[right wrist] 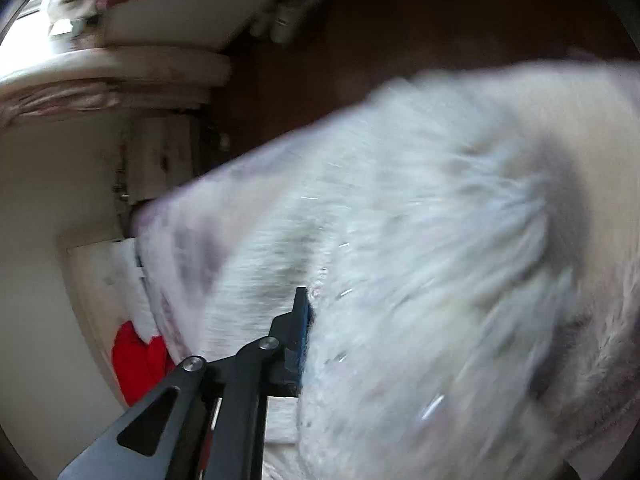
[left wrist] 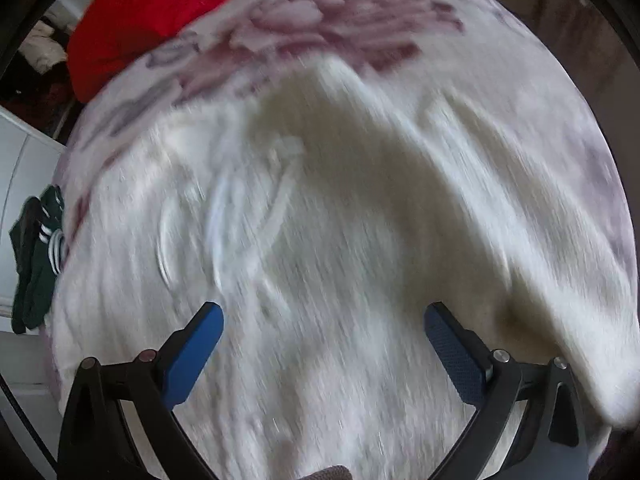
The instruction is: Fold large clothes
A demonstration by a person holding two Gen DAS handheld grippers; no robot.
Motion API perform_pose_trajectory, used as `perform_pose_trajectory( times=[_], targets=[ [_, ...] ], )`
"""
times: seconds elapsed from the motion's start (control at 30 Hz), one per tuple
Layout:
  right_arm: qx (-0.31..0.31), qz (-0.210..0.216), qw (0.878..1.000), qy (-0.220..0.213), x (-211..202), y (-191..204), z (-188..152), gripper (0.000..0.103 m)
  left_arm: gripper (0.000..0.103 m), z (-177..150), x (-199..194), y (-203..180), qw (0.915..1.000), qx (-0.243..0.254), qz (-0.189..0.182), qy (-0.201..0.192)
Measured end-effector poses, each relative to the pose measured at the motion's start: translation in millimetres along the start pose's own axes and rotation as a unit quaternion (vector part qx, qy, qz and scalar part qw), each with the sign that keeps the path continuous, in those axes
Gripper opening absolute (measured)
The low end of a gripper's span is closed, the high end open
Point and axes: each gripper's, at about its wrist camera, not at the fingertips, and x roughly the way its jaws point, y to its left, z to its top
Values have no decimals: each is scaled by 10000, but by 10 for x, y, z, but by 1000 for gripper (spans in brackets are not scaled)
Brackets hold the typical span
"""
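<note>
A large white fluffy garment (left wrist: 320,240) lies spread on a bed with a floral blanket (left wrist: 340,12). The left wrist view is motion-blurred. My left gripper (left wrist: 324,320) is open, its blue pads (left wrist: 196,352) wide apart just above the garment, holding nothing. In the right wrist view the same white garment (right wrist: 420,260) fills the right side, blurred and lifted. My right gripper (right wrist: 310,320) shows only its left finger (right wrist: 298,332); the garment covers the other finger and appears clamped between them.
A red cloth (left wrist: 152,12) lies at the bed's far left, also in the right wrist view (right wrist: 136,360). A dark green garment (left wrist: 36,252) hangs at the bed's left edge. White furniture (right wrist: 60,240) and stacked bedding (right wrist: 120,68) stand beyond.
</note>
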Motion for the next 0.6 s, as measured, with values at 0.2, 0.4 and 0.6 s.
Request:
perform_pose_trajectory(
  times=[0.2,0.4,0.6],
  targets=[
    [-1292,803,9877,-363,-224,922,99,8,103,661,677,6,9958,-52,911,95],
    [-1126,-243,9932,194,289,551,274,10,103,610,983,142,9970,94,718,255],
    [-1332,258,9908,-22,25,874,72,10,103,308,627,606,9982,-481,358,49]
  ],
)
